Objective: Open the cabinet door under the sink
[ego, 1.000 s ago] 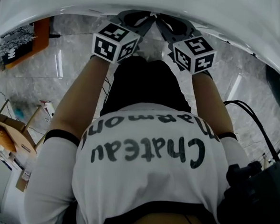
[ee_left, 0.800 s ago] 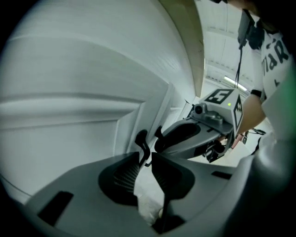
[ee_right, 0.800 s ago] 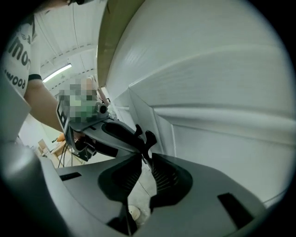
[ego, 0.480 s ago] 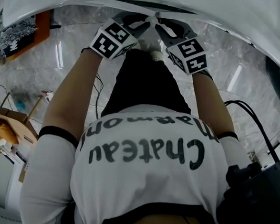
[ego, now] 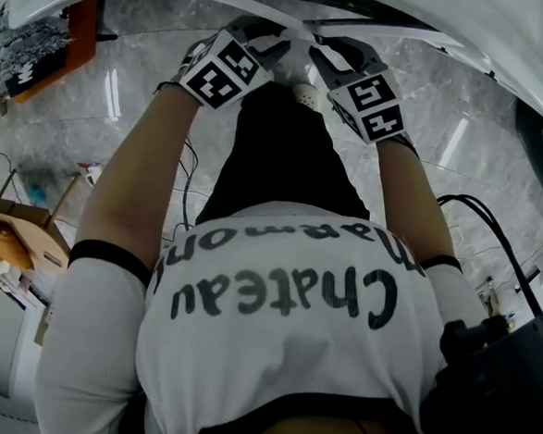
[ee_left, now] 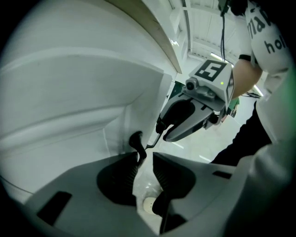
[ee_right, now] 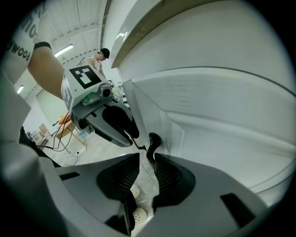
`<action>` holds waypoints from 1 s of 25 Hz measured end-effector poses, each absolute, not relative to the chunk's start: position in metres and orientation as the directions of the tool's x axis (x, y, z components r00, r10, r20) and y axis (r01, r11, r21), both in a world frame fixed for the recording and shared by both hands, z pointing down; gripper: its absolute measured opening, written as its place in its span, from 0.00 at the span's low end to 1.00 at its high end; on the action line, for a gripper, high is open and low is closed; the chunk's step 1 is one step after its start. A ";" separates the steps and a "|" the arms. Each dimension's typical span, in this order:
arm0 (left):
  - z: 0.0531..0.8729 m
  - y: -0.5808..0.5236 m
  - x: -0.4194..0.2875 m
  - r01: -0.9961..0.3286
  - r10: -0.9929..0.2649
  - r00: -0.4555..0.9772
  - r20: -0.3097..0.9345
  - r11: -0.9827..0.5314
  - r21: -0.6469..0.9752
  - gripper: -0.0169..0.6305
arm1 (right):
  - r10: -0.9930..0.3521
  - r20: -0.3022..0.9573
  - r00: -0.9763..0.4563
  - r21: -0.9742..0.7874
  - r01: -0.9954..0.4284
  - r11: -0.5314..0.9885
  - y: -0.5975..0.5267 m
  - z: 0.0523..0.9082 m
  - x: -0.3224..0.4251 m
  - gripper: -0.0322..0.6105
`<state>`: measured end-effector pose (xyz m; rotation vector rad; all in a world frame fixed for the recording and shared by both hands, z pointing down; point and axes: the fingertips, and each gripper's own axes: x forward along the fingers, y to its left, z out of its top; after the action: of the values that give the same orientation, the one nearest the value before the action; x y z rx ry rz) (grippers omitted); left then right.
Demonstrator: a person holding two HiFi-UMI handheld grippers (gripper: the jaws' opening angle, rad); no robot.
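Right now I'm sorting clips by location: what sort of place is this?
Probably a staged test hall, not a home: a white sink cabinet stands on glossy marble-look floor, with loose cables and ceiling strip lights beyond.

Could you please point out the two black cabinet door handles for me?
Left door handle (ee_left: 136,139): left gripper view, curved top.
Right door handle (ee_right: 154,139): right gripper view, curved top.
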<state>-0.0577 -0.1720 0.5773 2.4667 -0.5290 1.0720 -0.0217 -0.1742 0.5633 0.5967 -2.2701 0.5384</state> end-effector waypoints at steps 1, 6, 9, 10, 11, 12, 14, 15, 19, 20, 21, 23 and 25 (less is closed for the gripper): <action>0.578 -0.170 -0.058 -0.478 -0.175 0.629 0.758 -0.855 0.199 0.15 | -0.256 0.732 -0.631 -0.198 -0.556 0.807 -0.172 0.564 -0.021 0.19; 0.581 -0.156 -0.064 -0.447 -0.128 0.607 0.784 -0.871 0.205 0.15 | -0.227 0.766 -0.602 -0.173 -0.533 0.828 -0.159 0.566 -0.017 0.19; 0.582 -0.153 -0.067 -0.438 -0.123 0.590 0.798 -0.879 0.189 0.15 | -0.217 0.775 -0.593 -0.176 -0.533 0.828 -0.154 0.566 -0.014 0.18; 0.582 -0.150 -0.068 -0.433 -0.123 0.586 0.801 -0.883 0.181 0.15 | -0.214 0.777 -0.592 -0.179 -0.534 0.827 -0.151 0.566 -0.013 0.18; 0.582 -0.147 -0.070 -0.426 -0.123 0.582 0.803 -0.888 0.172 0.15 | -0.211 0.778 -0.592 -0.182 -0.533 0.826 -0.149 0.565 -0.012 0.18; 0.582 -0.144 -0.071 -0.419 -0.124 0.580 0.805 -0.893 0.164 0.15 | -0.207 0.779 -0.592 -0.184 -0.532 0.827 -0.147 0.565 -0.011 0.18; 0.582 -0.141 -0.072 -0.407 -0.126 0.576 0.808 -0.901 0.149 0.15 | -0.204 0.780 -0.592 -0.184 -0.528 0.829 -0.144 0.564 -0.009 0.18; 0.582 -0.140 -0.072 -0.403 -0.127 0.574 0.809 -0.904 0.143 0.15 | -0.204 0.779 -0.593 -0.184 -0.527 0.829 -0.143 0.564 -0.008 0.18; 0.583 -0.134 -0.073 -0.379 -0.117 0.569 0.814 -0.916 0.133 0.15 | -0.202 0.779 -0.593 -0.183 -0.523 0.832 -0.139 0.564 -0.003 0.18; 0.584 -0.132 -0.075 -0.372 -0.111 0.568 0.816 -0.919 0.134 0.15 | -0.199 0.780 -0.593 -0.183 -0.521 0.834 -0.138 0.564 -0.003 0.18; 0.584 -0.129 -0.077 -0.365 -0.105 0.567 0.817 -0.921 0.134 0.15 | -0.197 0.781 -0.593 -0.183 -0.518 0.836 -0.137 0.565 -0.003 0.18; 0.586 -0.124 -0.082 -0.354 -0.096 0.563 0.821 -0.926 0.135 0.15 | -0.189 0.784 -0.591 -0.182 -0.511 0.840 -0.135 0.566 -0.004 0.18; 0.587 -0.119 -0.086 -0.339 -0.085 0.558 0.825 -0.931 0.133 0.15 | -0.180 0.789 -0.588 -0.180 -0.501 0.847 -0.132 0.567 -0.003 0.18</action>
<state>-0.0856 -0.1194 0.5871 2.5178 -0.3518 1.3118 -0.0033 -0.1320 0.5671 0.4929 -2.1891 0.4928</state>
